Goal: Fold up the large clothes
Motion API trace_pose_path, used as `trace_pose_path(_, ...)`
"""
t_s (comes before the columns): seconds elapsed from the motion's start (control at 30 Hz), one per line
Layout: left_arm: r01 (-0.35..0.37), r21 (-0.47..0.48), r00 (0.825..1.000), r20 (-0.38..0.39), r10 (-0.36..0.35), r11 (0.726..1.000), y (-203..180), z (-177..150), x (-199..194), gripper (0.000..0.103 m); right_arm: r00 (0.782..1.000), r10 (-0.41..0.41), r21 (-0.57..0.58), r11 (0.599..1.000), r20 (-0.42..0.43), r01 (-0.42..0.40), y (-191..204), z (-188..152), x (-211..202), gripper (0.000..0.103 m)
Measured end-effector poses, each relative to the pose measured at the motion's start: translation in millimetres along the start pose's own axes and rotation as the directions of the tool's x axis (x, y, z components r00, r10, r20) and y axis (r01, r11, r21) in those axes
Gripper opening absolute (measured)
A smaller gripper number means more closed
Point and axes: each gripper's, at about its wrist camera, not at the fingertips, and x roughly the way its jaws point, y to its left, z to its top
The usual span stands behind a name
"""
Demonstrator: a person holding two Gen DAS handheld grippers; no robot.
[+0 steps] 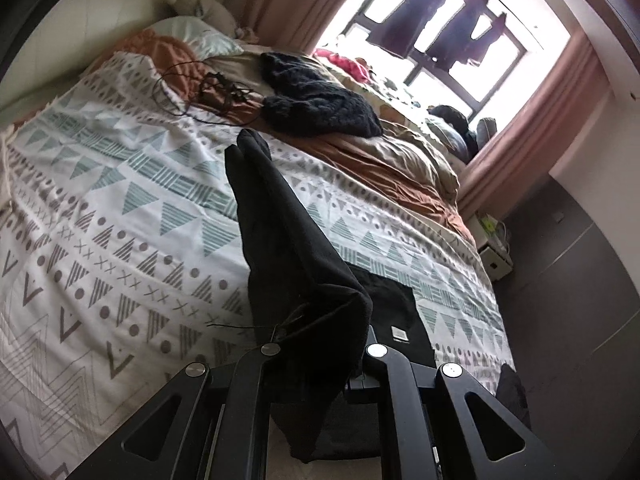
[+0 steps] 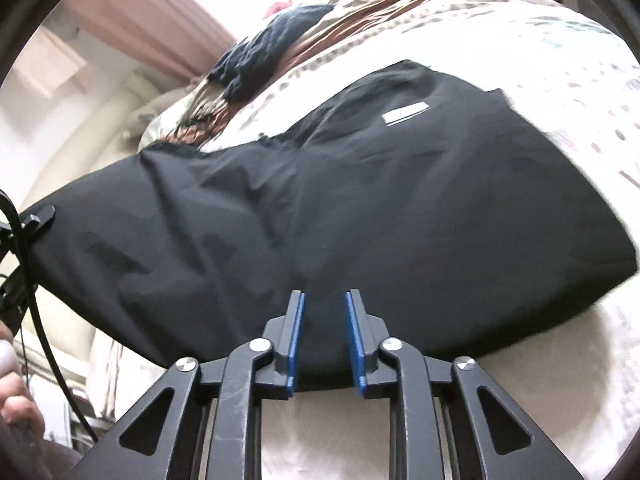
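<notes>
left tongs [image 1: 320,344]: clamped onto a bunched edge of the black garment [image 1: 288,232], lifting it off the bed [image 1: 120,208]
right tongs [image 2: 325,336]: parted, blue pads [image 2: 298,340] gripping nothing, hovering just above the cloth
black garment: mostly spread flat on the patterned bedspread, white label [image 2: 406,113] facing up
background: dark knit sweater [image 1: 320,96] further up the bed
</notes>
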Motion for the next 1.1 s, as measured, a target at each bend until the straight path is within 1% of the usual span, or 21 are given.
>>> trace_pose_path(0.2,0.018,0.056,1.0,-0.019,-0.017,0.998,-41.6,-10.2,9.4,0.011,0.997,-0.02,0.069,0.998,0.073,0.015,-43.3,9.2,-35.9,0.023)
trace_pose_path(0.37,0.041,0.108,0.998,-0.05,-0.035,0.993,-78.4,-24.9,24.4,0.011,0.993,-0.034,0.137,0.99,0.114,0.018,-75.7,11.1,-60.1,0.024)
trace_pose_path(0.47,0.061,0.137,0.996,-0.079,-0.05,0.989,-99.9,-36.9,37.1,0.011,0.99,-0.039,0.16,0.987,0.138,0.017,-88.1,12.5,-70.8,0.024)
trace_pose_path(0.63,0.097,0.148,0.985,-0.154,-0.074,0.984,-125.8,-63.0,67.1,0.011,0.987,-0.035,0.185,0.983,0.159,0.005,-98.0,16.9,-80.4,0.024)
trace_pose_path(0.7,0.108,0.159,0.98,-0.183,-0.078,0.981,-134.5,-73.9,78.6,0.011,0.985,-0.03,0.203,0.979,0.167,-0.004,-103.0,18.3,-83.7,0.024)
trace_pose_path(0.77,0.125,0.168,0.971,-0.224,-0.086,0.978,-142.8,-85.1,91.9,0.011,0.984,-0.026,0.224,0.975,0.174,-0.014,-108.2,20.9,-84.6,0.024)
trace_pose_path(0.83,0.14,0.176,0.955,-0.282,-0.086,0.974,-148.6,-97.0,106.4,0.012,0.984,-0.029,0.24,0.971,0.173,-0.014,-114.0,20.4,-85.2,0.024)
trace_pose_path(0.87,0.139,0.175,0.943,-0.323,-0.077,0.975,-149.7,-103.1,114.9,0.013,0.985,-0.031,0.251,0.968,0.171,-0.013,-117.0,21.4,-84.9,0.024)
trace_pose_path(0.9,0.133,0.169,0.934,-0.35,-0.067,0.977,-148.7,-106.1,120.1,0.014,0.985,-0.032,0.258,0.966,0.172,-0.014,-118.4,22.4,-84.5,0.024)
trace_pose_path(0.97,0.145,0.141,0.921,-0.382,-0.082,0.979,-142.5,-105.7,125.2,0.019,0.984,-0.033,0.261,0.965,0.174,-0.014,-120.3,23.9,-84.9,0.025)
trace_pose_path(1.0,0.167,0.113,0.911,-0.396,-0.109,0.979,-137.5,-103.9,126.3,0.027,0.984,-0.037,0.262,0.965,0.175,-0.01,-120.1,25.2,-84.1,0.028)
trace_pose_path(1.03,0.2,0.079,0.901,-0.405,-0.152,0.977,-132.1,-100.7,125.4,0.037,0.984,-0.04,0.262,0.965,0.176,-0.007,-119.6,25.4,-83.6,0.039)
trace_pose_path(1.07,0.22,0.055,0.896,-0.405,-0.18,0.974,-128.1,-97.2,122.8,0.043,0.983,-0.043,0.262,0.965,0.179,-0.006,-118.2,26.1,-82.9,0.045)
trace_pose_path(1.1,0.229,0.042,0.898,-0.395,-0.195,0.972,-124.4,-92.8,118.5,0.055,0.983,-0.042,0.259,0.966,0.18,-0.006,-116.3,26.5,-82.0,0.045)
